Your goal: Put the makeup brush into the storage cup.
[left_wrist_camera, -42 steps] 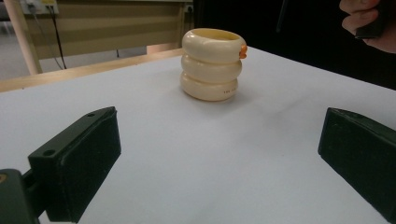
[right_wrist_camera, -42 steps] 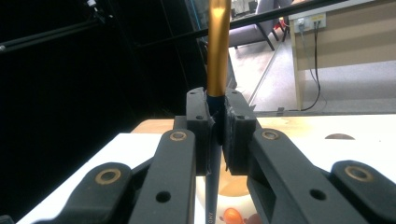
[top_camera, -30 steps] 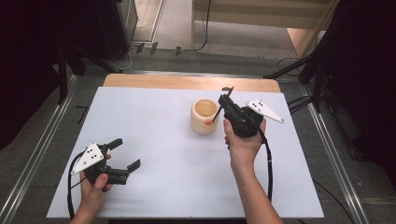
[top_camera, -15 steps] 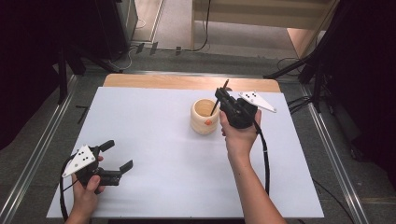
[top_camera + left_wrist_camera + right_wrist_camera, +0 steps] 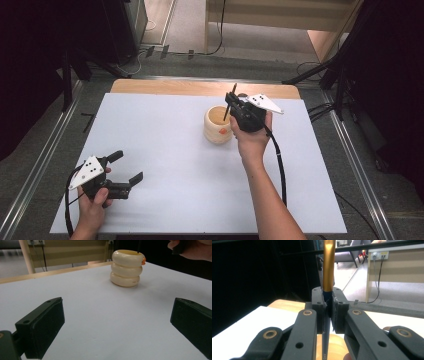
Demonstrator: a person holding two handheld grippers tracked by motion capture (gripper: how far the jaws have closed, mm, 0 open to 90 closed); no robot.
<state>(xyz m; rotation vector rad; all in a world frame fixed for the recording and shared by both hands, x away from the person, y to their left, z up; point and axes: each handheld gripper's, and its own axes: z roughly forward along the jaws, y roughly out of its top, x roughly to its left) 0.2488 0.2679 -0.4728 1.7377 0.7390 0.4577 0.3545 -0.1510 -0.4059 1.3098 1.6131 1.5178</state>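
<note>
Since a second ago, the right gripper (image 5: 231, 107) has shifted a little toward the far edge of the table and now holds its pen (image 5: 230, 102) over the mouth of the cream holder (image 5: 218, 125), while the left gripper (image 5: 125, 167) has drifted slightly back toward the person at the near left corner.

From the high view, the right hand (image 5: 252, 137) keeps the gripper just to the right of the holder, with the pen standing nearly upright and its lower end dipping toward the opening. The right gripper view shows the jaws pressed together on the pen (image 5: 328, 272): a gold barrel rises above the pads, and a dark lower section runs down between them toward the pale rim of the holder (image 5: 334, 346) below. Whether the tip touches the inside of the holder cannot be told.

The holder is a stack of three rounded cream rings with a small orange mark near its top, standing on the white table sheet (image 5: 165, 135) toward the far middle. In the left gripper view it (image 5: 127, 268) sits well ahead, with the thin dark line of the pen at its rim.

The left gripper's jaws stand wide apart with nothing between them, low over the bare sheet and well apart from the holder, gripped by the left hand (image 5: 92, 207).
</note>
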